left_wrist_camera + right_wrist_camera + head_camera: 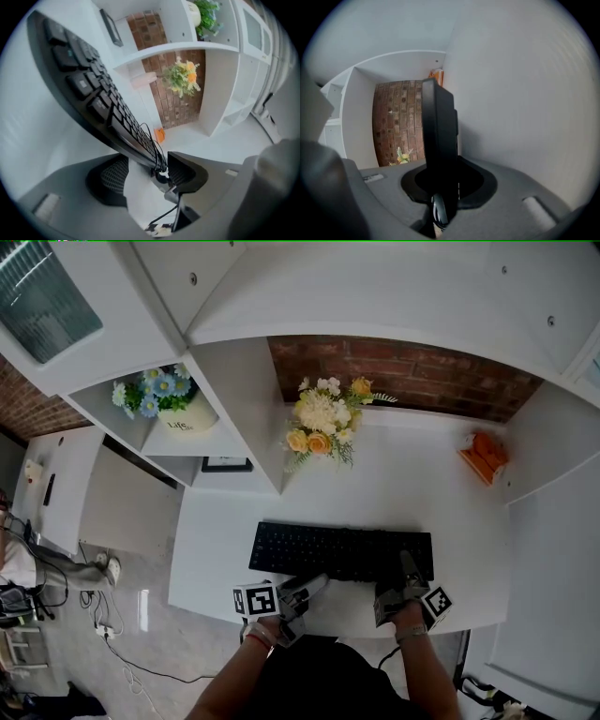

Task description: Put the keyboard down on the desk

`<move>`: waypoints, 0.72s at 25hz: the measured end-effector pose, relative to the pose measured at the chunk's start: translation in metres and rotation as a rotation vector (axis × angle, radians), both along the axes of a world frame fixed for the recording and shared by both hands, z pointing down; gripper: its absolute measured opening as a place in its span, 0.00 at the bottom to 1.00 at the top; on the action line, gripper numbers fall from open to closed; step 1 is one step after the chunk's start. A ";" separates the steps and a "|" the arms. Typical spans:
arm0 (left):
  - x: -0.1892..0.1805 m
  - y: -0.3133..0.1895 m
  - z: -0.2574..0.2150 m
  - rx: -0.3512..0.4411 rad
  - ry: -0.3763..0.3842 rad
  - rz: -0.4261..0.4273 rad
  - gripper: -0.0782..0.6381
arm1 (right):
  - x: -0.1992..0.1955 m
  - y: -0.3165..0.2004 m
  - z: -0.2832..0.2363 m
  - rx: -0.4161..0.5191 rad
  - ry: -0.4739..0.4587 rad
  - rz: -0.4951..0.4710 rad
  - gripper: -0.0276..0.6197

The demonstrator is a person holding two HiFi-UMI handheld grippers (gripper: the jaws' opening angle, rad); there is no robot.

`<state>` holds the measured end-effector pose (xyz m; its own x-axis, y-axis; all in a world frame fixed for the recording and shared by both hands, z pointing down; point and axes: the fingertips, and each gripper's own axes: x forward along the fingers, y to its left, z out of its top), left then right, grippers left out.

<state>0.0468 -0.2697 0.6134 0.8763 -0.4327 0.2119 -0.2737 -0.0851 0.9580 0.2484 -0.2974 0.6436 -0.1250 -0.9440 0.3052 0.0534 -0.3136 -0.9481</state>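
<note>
- Grey left gripper: jaws spread wide, nothing gripped. The keyboard's near edge runs between its pads, close to one, with a strip of white showing before the other.
- Black keyboard: lies flat on the white desk, close to its front edge. Its long axis runs left to right, from one gripper across to the other, and both meet it along the near long edge.
- Grey right gripper: jaws clamped on the near right edge. The board stands between them and extends straight ahead.
- Judgement: the board looks set down. The only hold is the right one, so the release falls to that side, backing off the near edge.
</note>
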 end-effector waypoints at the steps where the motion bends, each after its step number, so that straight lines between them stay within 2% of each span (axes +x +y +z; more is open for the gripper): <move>1: 0.003 0.006 0.001 0.044 -0.048 0.054 0.46 | 0.000 0.000 0.000 0.000 0.001 -0.002 0.15; 5: 0.009 0.017 0.002 0.197 -0.252 0.226 0.44 | 0.001 -0.001 0.001 -0.008 0.015 -0.010 0.14; 9: 0.008 0.020 0.019 0.207 -0.370 0.277 0.29 | 0.001 -0.001 0.001 -0.011 0.017 -0.020 0.15; 10: 0.007 0.019 0.021 0.205 -0.384 0.274 0.24 | 0.001 -0.002 0.001 -0.010 0.019 -0.027 0.15; 13: 0.008 0.017 0.022 0.194 -0.396 0.257 0.24 | 0.001 -0.005 0.000 -0.008 0.025 -0.062 0.16; 15: 0.009 0.018 0.021 0.163 -0.364 0.228 0.24 | 0.000 -0.005 -0.002 -0.003 0.034 -0.103 0.16; 18: 0.012 0.019 0.020 0.119 -0.312 0.184 0.20 | -0.003 -0.004 -0.006 0.034 0.038 -0.183 0.24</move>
